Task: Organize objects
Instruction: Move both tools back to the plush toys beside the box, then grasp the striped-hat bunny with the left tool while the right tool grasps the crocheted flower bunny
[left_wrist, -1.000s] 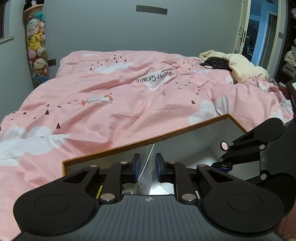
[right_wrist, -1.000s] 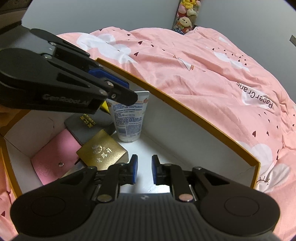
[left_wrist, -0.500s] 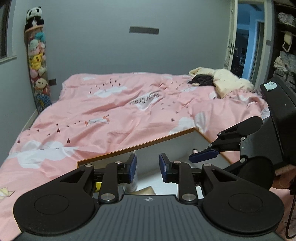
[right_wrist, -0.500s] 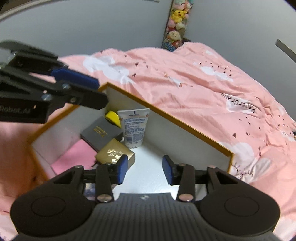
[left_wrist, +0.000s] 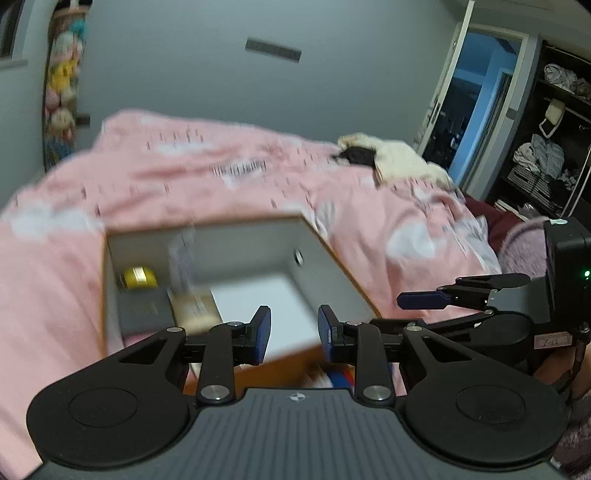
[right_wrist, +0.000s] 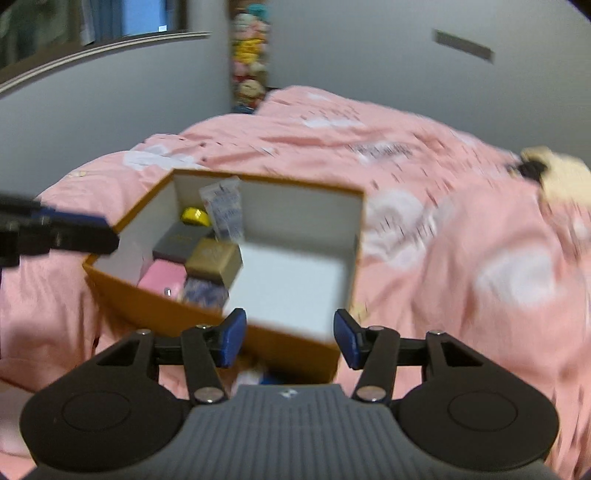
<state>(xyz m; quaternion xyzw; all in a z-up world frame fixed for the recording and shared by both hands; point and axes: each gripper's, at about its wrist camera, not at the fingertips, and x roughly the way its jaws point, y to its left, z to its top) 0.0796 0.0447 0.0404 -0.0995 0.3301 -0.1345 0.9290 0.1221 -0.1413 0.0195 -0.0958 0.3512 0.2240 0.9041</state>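
An orange box with white inside (right_wrist: 295, 218) (left_wrist: 243, 251) sits on the pink bed. In it stand a white tube (right_wrist: 225, 210) (left_wrist: 181, 254), a yellow object (right_wrist: 195, 217) (left_wrist: 139, 277), a dark grey case (right_wrist: 181, 242) (left_wrist: 144, 310), a gold box (right_wrist: 216, 258) (left_wrist: 195, 306) and a pink wallet (right_wrist: 162, 278). My left gripper (left_wrist: 291, 334) is open and empty, above the box's near edge. My right gripper (right_wrist: 288, 338) is open and empty, also above the near edge. Both views are blurred.
The pink duvet (left_wrist: 221, 173) covers the bed. Cream and dark clothes (left_wrist: 384, 155) lie at its far right. A doorway (left_wrist: 476, 96) and dark shelves (left_wrist: 546, 155) stand at the right. Plush toys (left_wrist: 61, 92) hang at the far left corner.
My left gripper let go of the white tube, which now stands in the box. Both grippers opened and drew back and up from the box.
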